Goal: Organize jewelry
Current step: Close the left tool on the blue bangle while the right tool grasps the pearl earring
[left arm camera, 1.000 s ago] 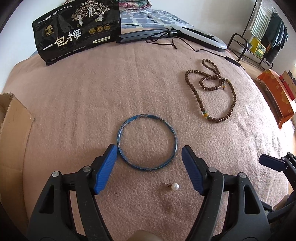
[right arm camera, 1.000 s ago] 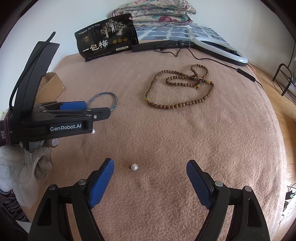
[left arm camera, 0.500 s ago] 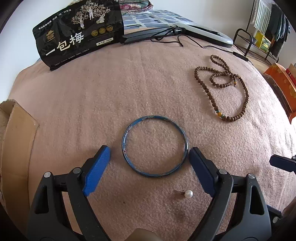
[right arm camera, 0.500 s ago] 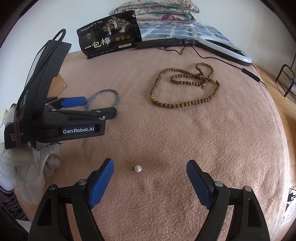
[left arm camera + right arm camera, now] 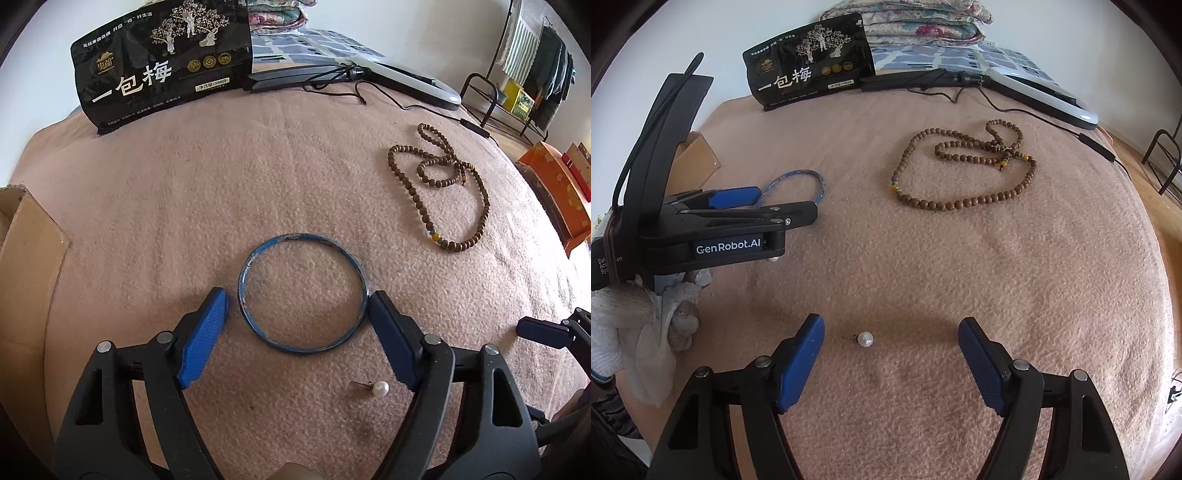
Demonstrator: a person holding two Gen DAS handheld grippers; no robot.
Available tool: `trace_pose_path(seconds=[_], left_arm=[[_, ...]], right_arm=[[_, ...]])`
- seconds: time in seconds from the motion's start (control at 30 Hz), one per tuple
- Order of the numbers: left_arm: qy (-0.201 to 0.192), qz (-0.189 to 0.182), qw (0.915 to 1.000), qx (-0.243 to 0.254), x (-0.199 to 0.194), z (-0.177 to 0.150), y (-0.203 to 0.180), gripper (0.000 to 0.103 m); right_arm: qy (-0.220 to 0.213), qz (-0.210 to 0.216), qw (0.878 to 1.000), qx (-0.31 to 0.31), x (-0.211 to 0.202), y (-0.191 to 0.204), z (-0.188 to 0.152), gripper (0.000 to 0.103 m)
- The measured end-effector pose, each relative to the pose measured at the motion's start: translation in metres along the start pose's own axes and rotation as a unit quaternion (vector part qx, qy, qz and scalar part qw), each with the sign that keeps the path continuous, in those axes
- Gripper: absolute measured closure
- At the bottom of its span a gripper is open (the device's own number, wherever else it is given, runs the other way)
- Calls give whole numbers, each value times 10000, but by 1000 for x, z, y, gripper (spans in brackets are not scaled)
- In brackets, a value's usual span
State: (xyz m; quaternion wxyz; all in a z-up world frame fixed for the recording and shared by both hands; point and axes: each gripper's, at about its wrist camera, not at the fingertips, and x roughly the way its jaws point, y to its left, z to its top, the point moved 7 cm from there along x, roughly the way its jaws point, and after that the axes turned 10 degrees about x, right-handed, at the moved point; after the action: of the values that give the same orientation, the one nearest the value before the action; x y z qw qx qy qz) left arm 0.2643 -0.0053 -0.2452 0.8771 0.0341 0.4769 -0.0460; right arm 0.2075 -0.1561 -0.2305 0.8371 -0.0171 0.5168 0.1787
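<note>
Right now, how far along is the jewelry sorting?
Nothing looks put away yet. The blue bangle, bead necklace and pearl earring all lie loose on the pink blanket. Left gripper brackets the bangle, jaws just closing; right gripper likewise over the earring.

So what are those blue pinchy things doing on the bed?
A person is sorting jewelry with two hand-held grippers. The left gripper, its fingers just closing in, straddles the blue bangle without squeezing it yet. The right gripper hovers open around a pearl earring. The wooden bead necklace lies untouched.
</note>
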Motion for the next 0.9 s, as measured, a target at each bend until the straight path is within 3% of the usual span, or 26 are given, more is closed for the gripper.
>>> trace_pose_path(seconds=[0.03, 0.4, 0.63, 0.9], left_arm=[[-13, -36, 10000, 2, 0, 0, 0, 30], [-111, -197, 9997, 7, -2, 0, 1, 30], [-114, -197, 9997, 24, -2, 0, 0, 30], [-114, -189, 9997, 40, -2, 0, 0, 30]], right_arm=[[5, 2, 10000, -10, 1, 0, 0, 28], [-2, 31, 9999, -161, 1, 6, -3, 40], [39, 126, 9997, -188, -2, 11, -5, 62], [90, 84, 9991, -407, -1, 17, -11, 78]])
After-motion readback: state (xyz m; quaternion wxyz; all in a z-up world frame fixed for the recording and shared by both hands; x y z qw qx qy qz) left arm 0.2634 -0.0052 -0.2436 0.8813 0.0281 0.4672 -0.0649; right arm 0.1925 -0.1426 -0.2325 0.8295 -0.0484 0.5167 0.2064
